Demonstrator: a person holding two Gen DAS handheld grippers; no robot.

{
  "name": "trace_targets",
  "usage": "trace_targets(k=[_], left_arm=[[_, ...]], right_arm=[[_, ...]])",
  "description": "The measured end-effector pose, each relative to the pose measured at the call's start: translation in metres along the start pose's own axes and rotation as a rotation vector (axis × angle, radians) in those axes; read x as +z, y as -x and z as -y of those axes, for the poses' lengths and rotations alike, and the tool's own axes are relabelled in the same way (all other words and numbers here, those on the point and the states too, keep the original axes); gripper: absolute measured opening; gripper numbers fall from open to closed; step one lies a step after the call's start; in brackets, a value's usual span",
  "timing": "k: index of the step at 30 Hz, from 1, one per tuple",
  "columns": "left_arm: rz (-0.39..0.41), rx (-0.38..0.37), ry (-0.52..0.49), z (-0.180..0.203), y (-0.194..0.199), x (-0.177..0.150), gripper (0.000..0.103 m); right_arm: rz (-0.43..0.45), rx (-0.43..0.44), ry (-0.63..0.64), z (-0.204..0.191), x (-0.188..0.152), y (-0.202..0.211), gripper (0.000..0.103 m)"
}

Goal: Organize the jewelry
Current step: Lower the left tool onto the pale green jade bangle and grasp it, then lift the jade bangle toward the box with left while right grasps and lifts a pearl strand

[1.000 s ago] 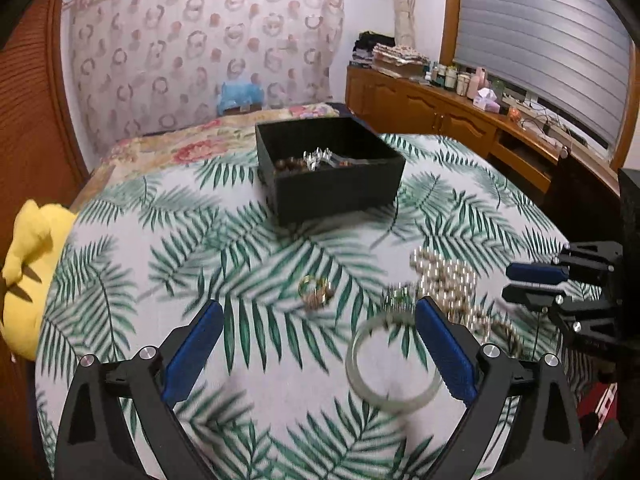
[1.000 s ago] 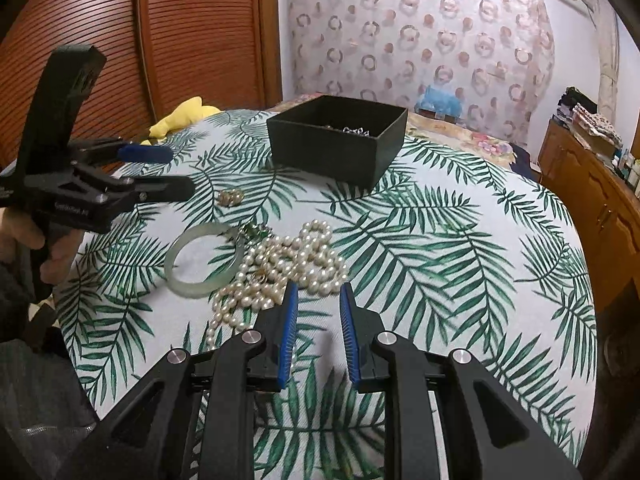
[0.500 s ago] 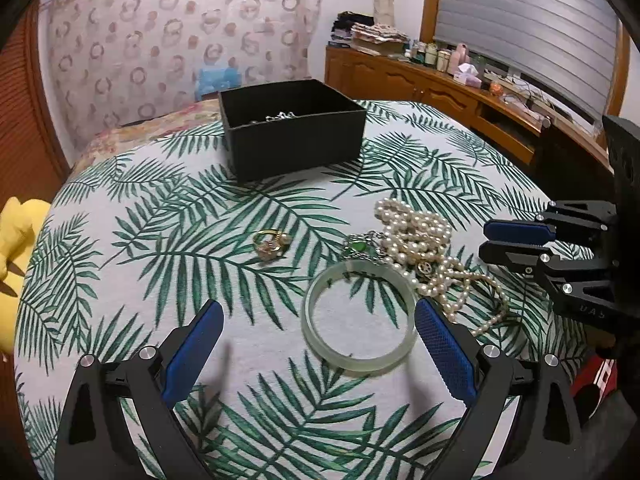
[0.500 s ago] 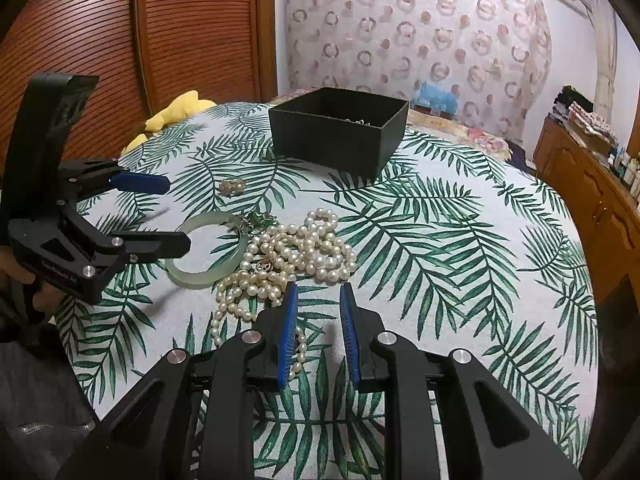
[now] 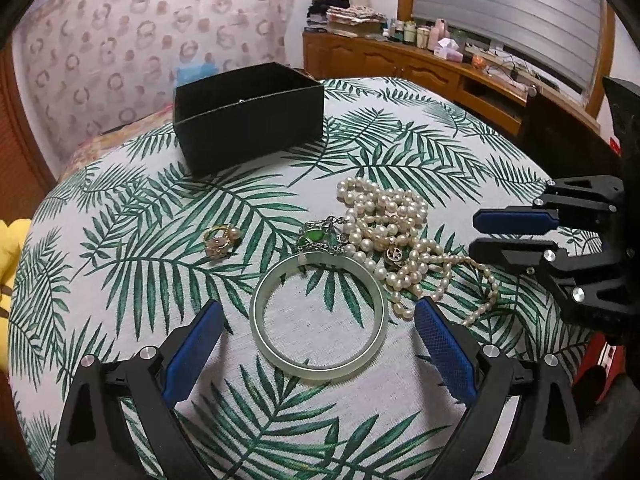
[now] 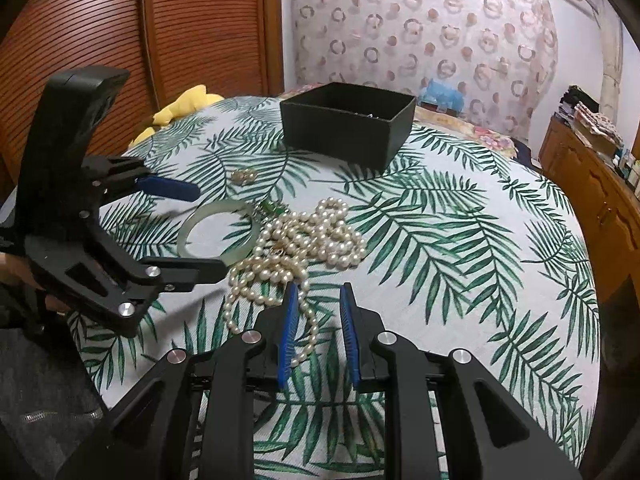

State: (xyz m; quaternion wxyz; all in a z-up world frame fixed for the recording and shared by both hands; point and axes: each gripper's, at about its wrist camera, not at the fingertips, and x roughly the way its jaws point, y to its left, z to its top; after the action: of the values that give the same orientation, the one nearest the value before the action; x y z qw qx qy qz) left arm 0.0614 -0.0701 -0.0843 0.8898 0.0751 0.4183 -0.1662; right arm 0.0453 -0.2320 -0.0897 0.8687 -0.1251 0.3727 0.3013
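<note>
A pale green jade bangle (image 5: 320, 316) lies flat on the leaf-print tablecloth (image 5: 132, 240). My left gripper (image 5: 318, 344) is wide open, low over the cloth, with the bangle between its fingers; it also shows in the right wrist view (image 6: 200, 232). A pearl necklace heap (image 5: 392, 236) lies right of the bangle, with a green pendant (image 5: 314, 236) and a gold ring (image 5: 220, 238) nearby. A black open box (image 5: 248, 116) stands behind. My right gripper (image 6: 318, 320) is narrowly open and empty over the pearl strand's near end (image 6: 276, 296).
A yellow plush toy (image 6: 180, 108) sits at the table's far left edge. A wooden sideboard (image 5: 420, 64) with bottles runs along the right wall. A wooden slatted door (image 6: 180, 28) is behind the table. The black box holds some jewelry, mostly hidden.
My left gripper has moved down and forward, so the bangle now lies between its open fingers. The right gripper has crept closer to the pearls.
</note>
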Motion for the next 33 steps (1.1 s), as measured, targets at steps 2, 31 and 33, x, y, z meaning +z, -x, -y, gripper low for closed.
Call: trace_targets(k=[2,31,33], left_arm=[[-0.008,0.0,0.001,0.0,-0.002,0.0,0.086],[0.089,0.023,0.063,-0.01,0.026,0.0,0.069],[0.101,0.029,0.069,-0.012,0.029,0.001,0.069]], right_arm=[[-0.006,0.0,0.005,-0.001,-0.001,-0.001,0.023],[-0.042,-0.014,0.024,-0.007,-0.01,-0.009,0.023],[-0.044,-0.014,0.029,-0.007,-0.01,-0.009,0.022]])
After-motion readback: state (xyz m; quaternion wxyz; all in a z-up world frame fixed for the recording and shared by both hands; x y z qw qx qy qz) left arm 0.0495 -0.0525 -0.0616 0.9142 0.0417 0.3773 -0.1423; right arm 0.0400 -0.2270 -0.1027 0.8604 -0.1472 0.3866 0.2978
